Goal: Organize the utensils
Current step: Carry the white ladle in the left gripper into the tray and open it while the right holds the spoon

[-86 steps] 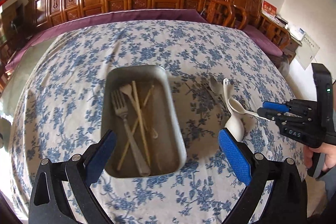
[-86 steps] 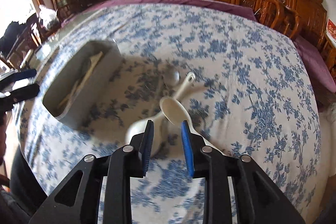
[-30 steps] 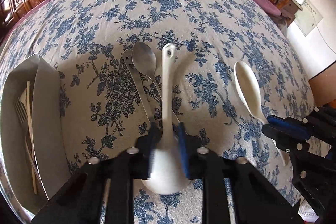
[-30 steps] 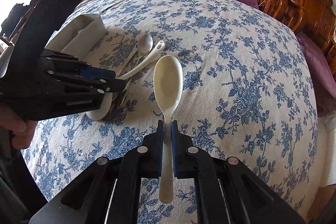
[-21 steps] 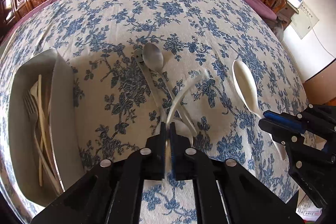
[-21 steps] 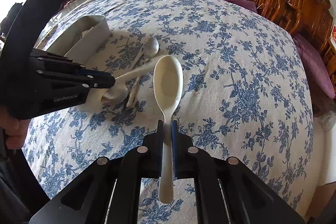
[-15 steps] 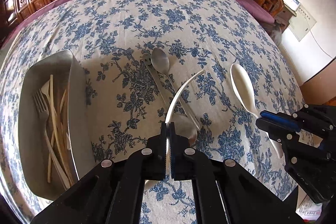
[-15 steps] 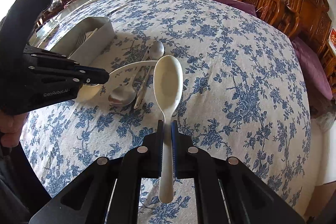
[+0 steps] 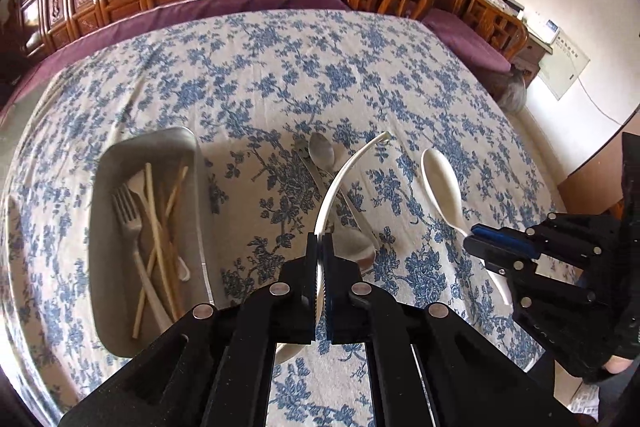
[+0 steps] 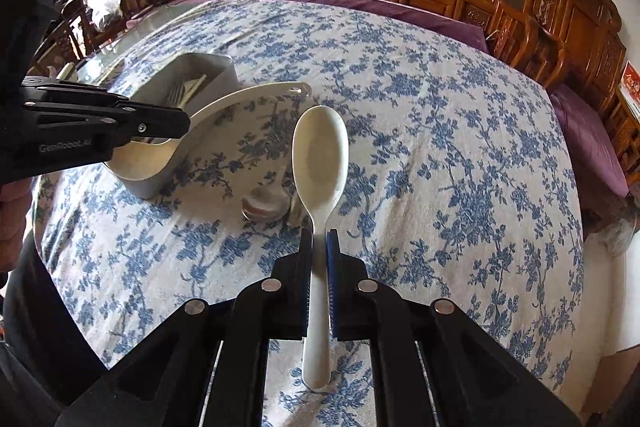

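Your left gripper (image 9: 320, 259) pinches the curved-handled white ceramic soup spoon (image 10: 224, 111) and your right gripper (image 10: 319, 247) clamps the cream plastic rice spoon (image 10: 320, 155), both lifted clear for carrying. The grey metal tray (image 9: 120, 163) of forks and chopsticks waits at nine o'clock in the left view; a steel spoon (image 9: 322, 151) lies on the cloth at twelve.

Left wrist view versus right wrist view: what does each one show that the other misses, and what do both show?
Only the left wrist view looks down into the metal tray, showing the fork and chopsticks lying inside, and the full length of the metal spoon on the cloth.

Only the right wrist view shows the ladle side-on, bowl and curved handle, held clear of the table.

Both show the left gripper shut on the ladle, the right gripper shut on the white spoon, and the floral tablecloth.
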